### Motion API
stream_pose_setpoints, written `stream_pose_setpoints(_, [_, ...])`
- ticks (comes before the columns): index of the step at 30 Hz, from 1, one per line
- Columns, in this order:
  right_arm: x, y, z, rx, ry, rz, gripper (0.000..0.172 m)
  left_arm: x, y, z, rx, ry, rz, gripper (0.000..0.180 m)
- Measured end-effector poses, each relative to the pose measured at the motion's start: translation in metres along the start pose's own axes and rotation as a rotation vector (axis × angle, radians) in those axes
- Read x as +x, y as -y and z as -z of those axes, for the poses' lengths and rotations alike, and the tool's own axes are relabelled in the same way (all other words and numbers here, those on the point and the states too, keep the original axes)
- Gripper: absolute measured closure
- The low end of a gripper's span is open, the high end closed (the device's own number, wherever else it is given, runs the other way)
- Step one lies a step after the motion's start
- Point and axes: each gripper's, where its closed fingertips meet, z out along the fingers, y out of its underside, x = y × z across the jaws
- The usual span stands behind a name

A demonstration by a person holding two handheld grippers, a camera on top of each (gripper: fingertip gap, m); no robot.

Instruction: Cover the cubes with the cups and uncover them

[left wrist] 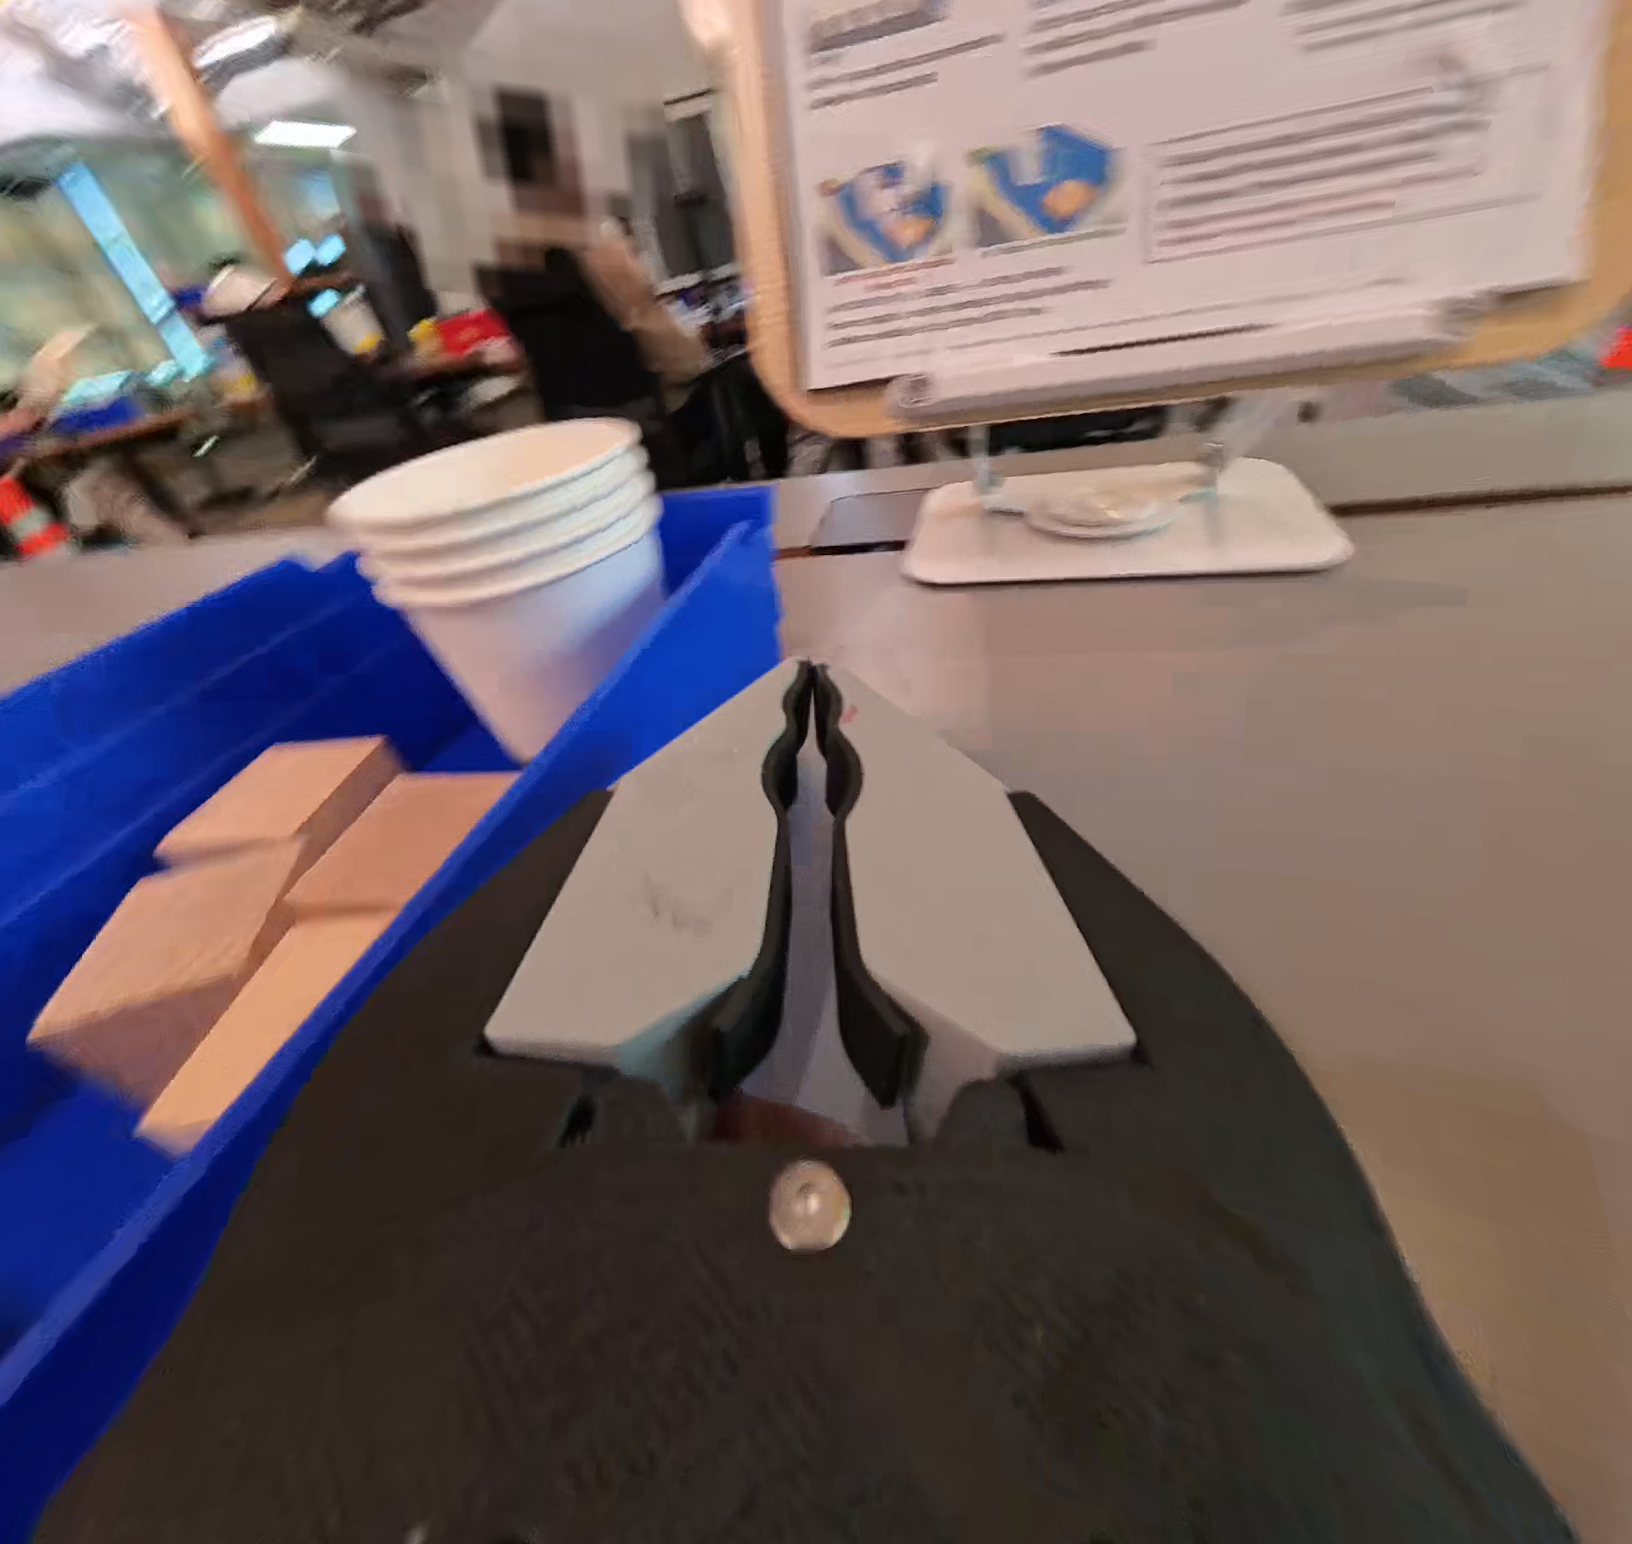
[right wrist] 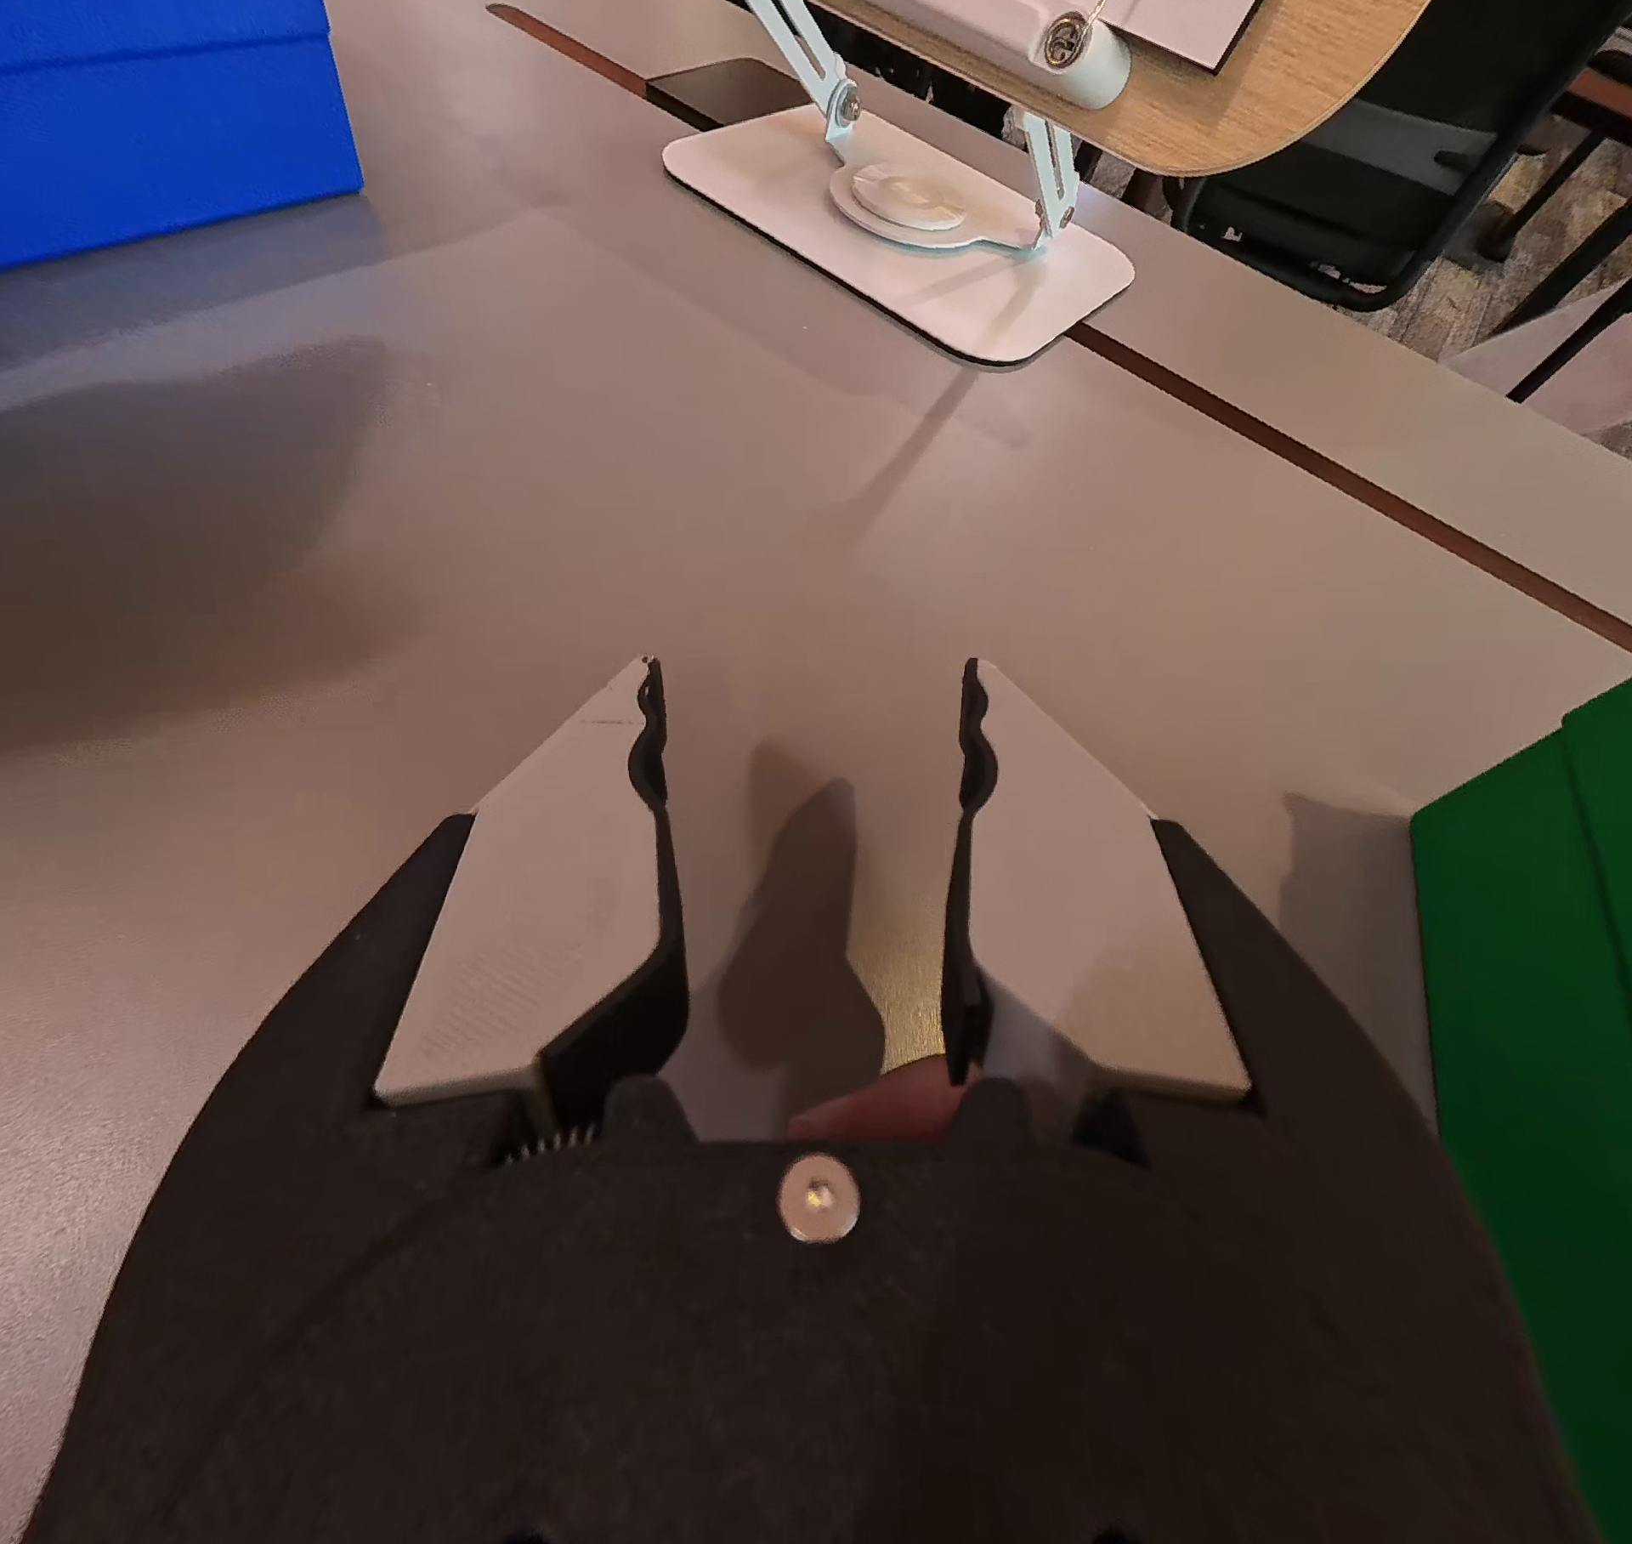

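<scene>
Task barely begun — cups (left wrist: 521,565) and cubes (left wrist: 265,892) sit binned left of the closed, empty left gripper (left wrist: 812,689); right gripper (right wrist: 811,689) gapes empty.

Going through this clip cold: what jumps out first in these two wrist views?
The bright blue bin at left in the left wrist view, holding a tilted stack of white paper cups and several wooden cubes in front of it. Beside it the left gripper has its tips together with nothing between them. In the right wrist view, the right gripper stands open over the bare grey table, a green bin at the right edge.
</scene>
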Motion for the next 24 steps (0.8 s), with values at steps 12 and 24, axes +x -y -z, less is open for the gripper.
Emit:
stream_pose_setpoints(12, [-0.006, -0.003, -0.002, -0.029, -0.018, 0.08, 0.106, 0.009, -0.012, 0.001, -0.093, -0.061, -0.014, 0.18])
stream_pose_setpoints(24, [-0.004, -0.005, -0.003, -0.044, -0.024, 0.07, 0.102, 0.044, -0.01, 0.008, -0.076, -0.232, -0.083, 0.175])
